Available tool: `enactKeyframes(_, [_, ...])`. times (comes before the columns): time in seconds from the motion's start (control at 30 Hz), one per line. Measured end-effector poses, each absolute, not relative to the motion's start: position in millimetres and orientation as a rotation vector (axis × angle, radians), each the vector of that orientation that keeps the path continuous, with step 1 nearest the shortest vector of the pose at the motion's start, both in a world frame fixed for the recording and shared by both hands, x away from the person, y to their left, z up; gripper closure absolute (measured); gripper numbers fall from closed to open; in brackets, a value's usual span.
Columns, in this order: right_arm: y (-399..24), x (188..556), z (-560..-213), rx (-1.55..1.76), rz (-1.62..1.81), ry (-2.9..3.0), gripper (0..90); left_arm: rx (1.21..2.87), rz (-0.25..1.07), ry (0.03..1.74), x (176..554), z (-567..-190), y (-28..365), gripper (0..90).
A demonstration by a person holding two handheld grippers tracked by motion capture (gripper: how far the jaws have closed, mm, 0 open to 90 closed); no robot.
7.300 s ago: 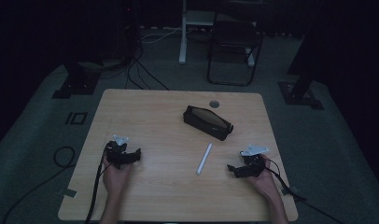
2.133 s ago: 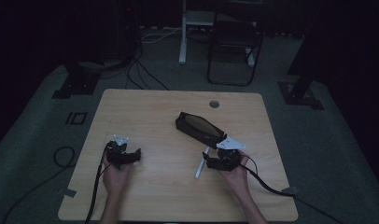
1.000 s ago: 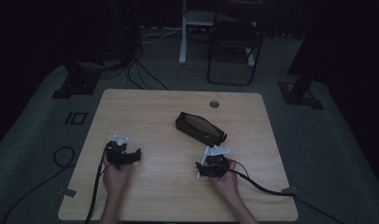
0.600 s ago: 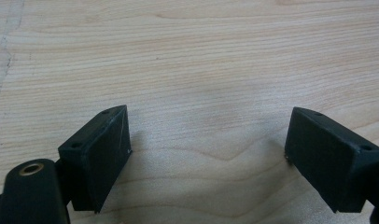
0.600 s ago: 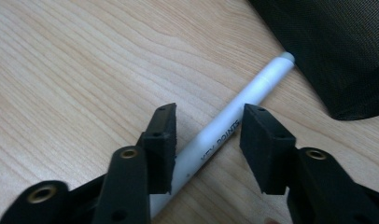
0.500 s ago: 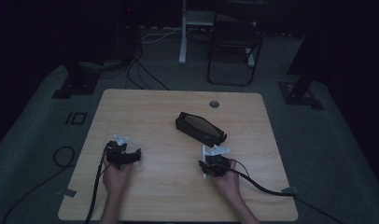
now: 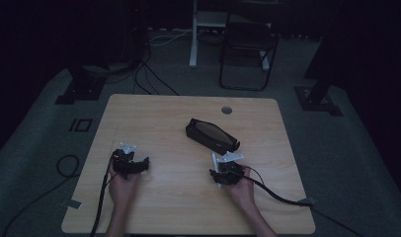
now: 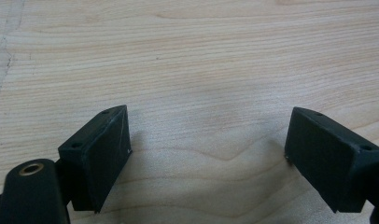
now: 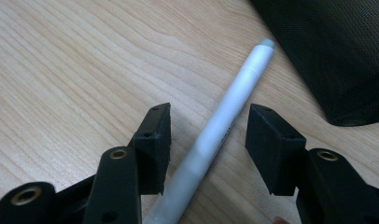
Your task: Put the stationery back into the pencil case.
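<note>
My right gripper [image 9: 208,140] jaws just reopening, astride white pen [image 9: 225,126], pads not touching, black mesh case [image 9: 337,51] nr tip, left gripper [image 8: 208,154] spread over bare table [image 8: 201,56], high view pen mostly hidden.

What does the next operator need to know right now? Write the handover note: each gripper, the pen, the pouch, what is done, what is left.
Left gripper: open, nothing between the jaws, resting over bare table at the near left.
Right gripper: jaws astride the white pen, pads not pressing on it; they have just been opening again after closing partway. No grip yet.
Pen: lying flat on the table, its tip pointing toward the black mesh pouch.
Pouch: at mid-table, just beyond the right gripper, apart from it.
Done: right gripper lined up on the pen.
Left: close on the pen and lift it; probably it goes into the pouch.
</note>
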State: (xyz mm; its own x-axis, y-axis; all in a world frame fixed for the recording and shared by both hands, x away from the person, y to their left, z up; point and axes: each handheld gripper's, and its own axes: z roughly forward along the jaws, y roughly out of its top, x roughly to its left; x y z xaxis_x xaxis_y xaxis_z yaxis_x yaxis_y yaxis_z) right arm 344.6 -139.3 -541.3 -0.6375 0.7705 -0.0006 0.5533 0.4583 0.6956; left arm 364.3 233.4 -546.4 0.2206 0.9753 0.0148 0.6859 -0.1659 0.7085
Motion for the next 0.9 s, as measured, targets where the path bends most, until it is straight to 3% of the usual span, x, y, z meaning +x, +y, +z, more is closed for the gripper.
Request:
enactKeyframes(0.23, [-147,349,-538,1.145,0.939,2.414,68.6,1.925,0.651,1.527,364,-546,233,14.7])
enactKeyframes(0.57, [-161,350,-537,1.112,0.946,2.445,77.2,1.924,0.651,1.526,364,-546,233,14.7])
enactKeyframes(0.9, [-161,350,-537,1.109,0.952,2.447,78.0,1.925,0.649,1.526,364,-546,233,14.7])
